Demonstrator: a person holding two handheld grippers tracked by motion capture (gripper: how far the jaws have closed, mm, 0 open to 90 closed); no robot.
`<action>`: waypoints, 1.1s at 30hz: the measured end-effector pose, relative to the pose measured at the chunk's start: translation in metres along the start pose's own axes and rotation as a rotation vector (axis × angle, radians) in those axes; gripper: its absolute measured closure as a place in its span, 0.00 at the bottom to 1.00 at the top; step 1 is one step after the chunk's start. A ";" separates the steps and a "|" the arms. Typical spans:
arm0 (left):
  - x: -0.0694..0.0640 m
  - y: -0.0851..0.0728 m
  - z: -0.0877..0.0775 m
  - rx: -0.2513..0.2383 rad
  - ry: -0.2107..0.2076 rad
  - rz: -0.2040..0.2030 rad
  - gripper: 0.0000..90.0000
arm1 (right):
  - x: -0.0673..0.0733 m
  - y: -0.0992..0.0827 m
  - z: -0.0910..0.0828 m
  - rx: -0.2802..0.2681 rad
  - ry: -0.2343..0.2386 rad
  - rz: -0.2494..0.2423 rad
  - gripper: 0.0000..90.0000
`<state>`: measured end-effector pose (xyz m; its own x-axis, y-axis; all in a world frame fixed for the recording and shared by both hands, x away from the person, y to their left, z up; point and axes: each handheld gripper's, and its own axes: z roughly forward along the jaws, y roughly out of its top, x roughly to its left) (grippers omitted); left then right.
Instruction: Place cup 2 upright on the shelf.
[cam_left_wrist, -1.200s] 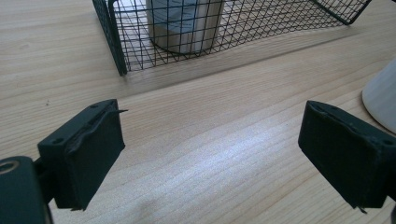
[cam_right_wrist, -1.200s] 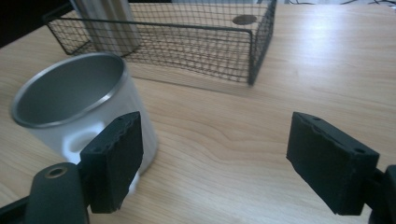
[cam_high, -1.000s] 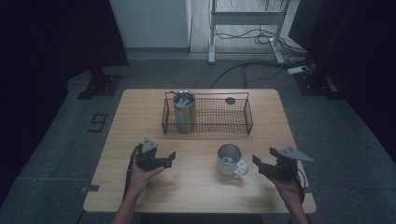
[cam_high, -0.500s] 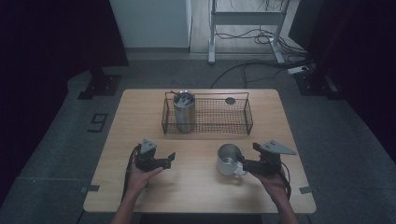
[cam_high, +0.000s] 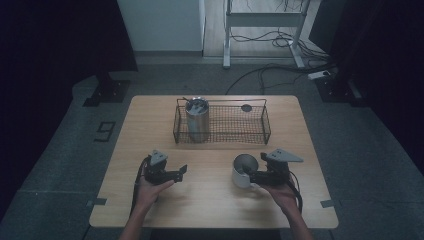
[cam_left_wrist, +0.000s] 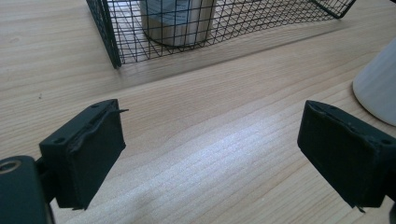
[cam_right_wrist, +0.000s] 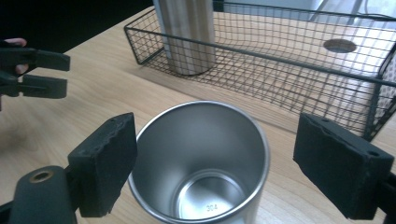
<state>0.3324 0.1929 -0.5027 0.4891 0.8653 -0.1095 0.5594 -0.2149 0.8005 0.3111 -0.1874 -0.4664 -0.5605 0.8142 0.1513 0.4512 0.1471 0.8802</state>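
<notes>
A white mug (cam_high: 243, 171) with a steel inside stands upright on the wooden table (cam_high: 210, 205), front right. My right gripper (cam_high: 254, 176) reaches it from the right. In the right gripper view the mug (cam_right_wrist: 201, 154) sits between the two pads (cam_right_wrist: 105, 170), which have just been opening. The left pad is close to the rim and the right pad stands clear of it. My left gripper (cam_high: 183, 171) rests open at the front left. Its jaws (cam_left_wrist: 210, 154) hold nothing, and the mug's white side (cam_left_wrist: 378, 84) is at the right edge.
A black wire basket (cam_high: 262, 125) stands at the back middle of the table. It holds an upright steel tumbler (cam_high: 197, 119) at its left end and a dark round disc (cam_high: 246, 107) toward its right. The floor behind has cables and stand feet.
My right gripper has moved left to the mug and its jaws now stand apart around it. The left gripper and the mug have stayed where they were.
</notes>
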 end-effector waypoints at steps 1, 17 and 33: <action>0.000 0.000 0.000 0.002 0.001 -0.001 0.08 | 0.000 0.000 0.000 0.000 0.000 0.000 0.14; 0.003 -0.002 0.002 0.047 0.006 -0.026 0.08 | 0.010 -0.005 0.017 0.071 -0.008 -0.030 0.01; 0.006 -0.006 0.008 0.094 0.000 -0.031 0.08 | 0.012 -0.012 0.033 0.142 -0.060 -0.081 0.00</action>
<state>0.3372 0.1959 -0.5125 0.4705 0.8723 -0.1332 0.6349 -0.2298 0.7376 0.3217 -0.1607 -0.4898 -0.5587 0.8278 0.0512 0.5022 0.2885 0.8152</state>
